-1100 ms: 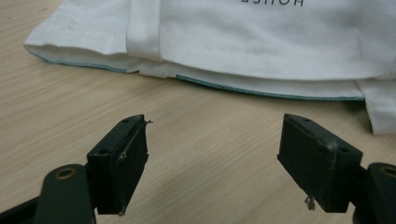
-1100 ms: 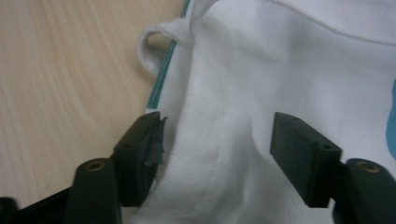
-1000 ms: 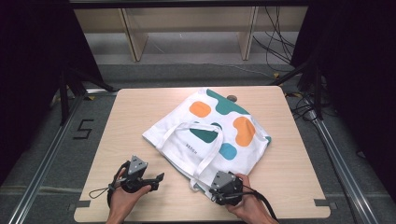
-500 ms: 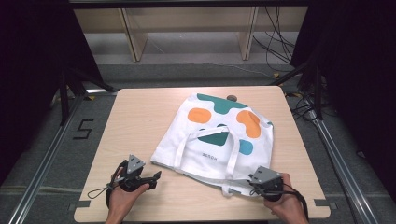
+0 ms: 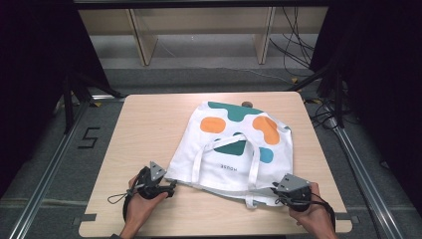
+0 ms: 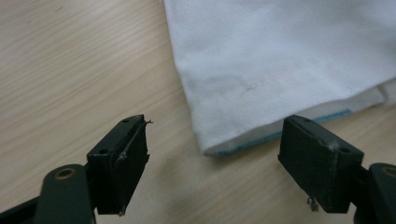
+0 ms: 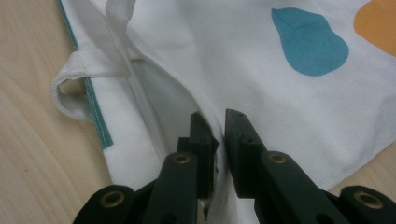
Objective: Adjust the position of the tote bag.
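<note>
White cotton tote bag [image 5: 234, 149] lies flat on the pale wood-grain table [image 5: 144, 129], with two black tongs at its near edge.

Woven and slightly creased, the bag carries rounded orange, teal and blue blobs, and its two flat white strap handles [image 5: 251, 167] loop over its near half. Its near hem shows a thin teal line of stitching. The left tongs [image 5: 169, 186] sit just off the bag's near left corner, jaws spread wide with that square corner lying between them, untouched. The right tongs [image 7: 217, 135] are at the bag's near right corner, jaws nearly together and pinching a fold of the white cloth. A small brown round object [image 5: 246, 104] peeks out at the bag's far edge.
</note>
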Action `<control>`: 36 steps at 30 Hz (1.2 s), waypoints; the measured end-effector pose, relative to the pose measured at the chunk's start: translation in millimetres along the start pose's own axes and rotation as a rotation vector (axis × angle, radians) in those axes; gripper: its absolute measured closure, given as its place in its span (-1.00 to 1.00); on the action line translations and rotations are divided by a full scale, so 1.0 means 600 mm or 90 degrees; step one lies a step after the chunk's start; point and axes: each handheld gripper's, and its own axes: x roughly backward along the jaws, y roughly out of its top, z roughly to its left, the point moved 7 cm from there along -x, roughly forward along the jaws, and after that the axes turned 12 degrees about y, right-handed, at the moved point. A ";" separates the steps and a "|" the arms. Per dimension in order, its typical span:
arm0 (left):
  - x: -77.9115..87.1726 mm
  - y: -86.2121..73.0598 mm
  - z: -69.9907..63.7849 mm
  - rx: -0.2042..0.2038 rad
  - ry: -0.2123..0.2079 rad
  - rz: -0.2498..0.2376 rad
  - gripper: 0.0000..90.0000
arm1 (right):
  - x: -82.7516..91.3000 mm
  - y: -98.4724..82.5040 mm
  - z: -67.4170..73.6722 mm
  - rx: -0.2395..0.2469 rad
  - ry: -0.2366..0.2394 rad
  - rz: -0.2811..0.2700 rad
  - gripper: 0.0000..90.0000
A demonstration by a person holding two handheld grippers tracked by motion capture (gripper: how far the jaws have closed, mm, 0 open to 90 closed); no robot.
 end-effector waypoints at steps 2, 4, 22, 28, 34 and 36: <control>-0.005 0.003 -0.001 -0.012 0.006 0.003 -0.48 | 0.001 -0.001 0.001 -0.007 0.001 0.000 0.81; -0.011 0.012 0.000 -0.015 0.013 -0.012 -0.40 | 0.000 0.001 -0.002 -0.002 0.001 -0.003 0.80; 0.009 0.045 -0.038 -0.215 0.010 -0.113 0.88 | -0.021 -0.035 -0.020 -0.017 -0.038 0.090 0.40; 0.064 0.010 -0.066 -0.249 -0.021 -0.107 0.88 | -0.012 -0.039 -0.031 -0.011 -0.044 0.083 0.68; 0.093 -0.012 -0.065 -0.222 -0.031 -0.105 0.73 | -0.001 -0.035 -0.017 -0.018 -0.027 0.055 0.77; 0.088 -0.012 -0.062 -0.211 -0.033 -0.107 0.62 | -0.006 -0.038 -0.018 -0.028 -0.029 0.058 0.61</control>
